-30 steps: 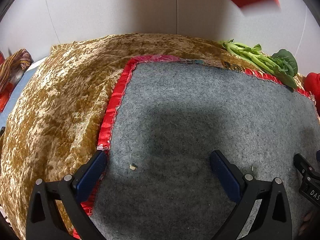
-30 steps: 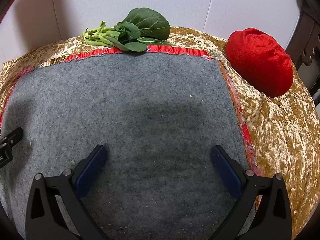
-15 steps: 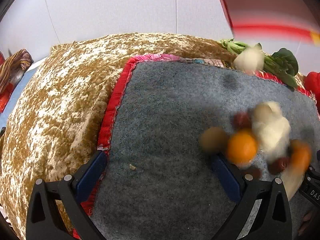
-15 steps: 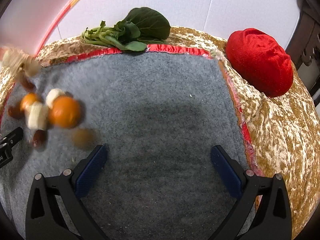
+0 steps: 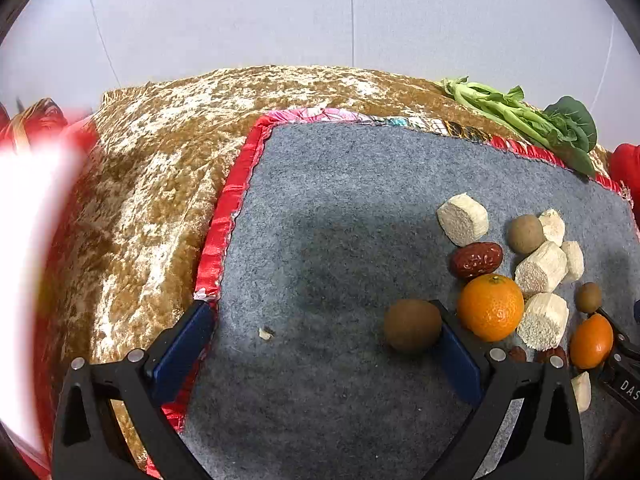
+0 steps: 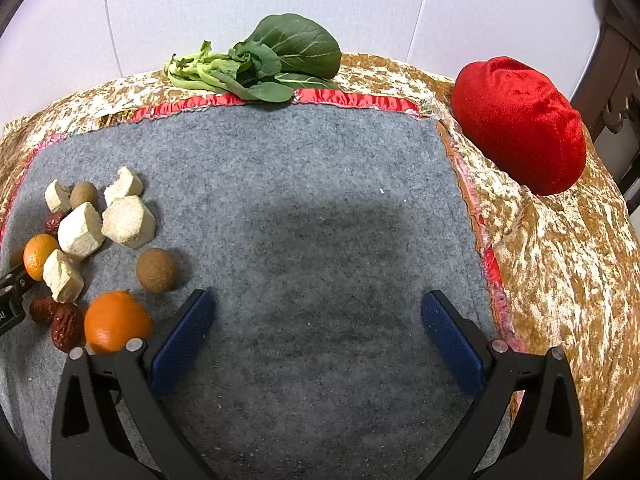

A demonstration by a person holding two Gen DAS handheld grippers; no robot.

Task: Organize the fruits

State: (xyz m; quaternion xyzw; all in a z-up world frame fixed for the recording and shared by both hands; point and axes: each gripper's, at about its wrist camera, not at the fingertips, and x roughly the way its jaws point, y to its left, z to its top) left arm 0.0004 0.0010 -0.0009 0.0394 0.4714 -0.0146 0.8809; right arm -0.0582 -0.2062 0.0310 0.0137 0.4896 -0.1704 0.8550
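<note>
Both grippers low over the grey felt mat, fingers pointing forward. Left gripper spread wide, nothing held; a brown round fruit touches its right finger. Right gripper likewise agape, empty. Fruit pile, including a large orange, red date and pale cut chunks, lies on the mat between them. White letters "DAS" partly readable on the neighbouring tool.
</note>
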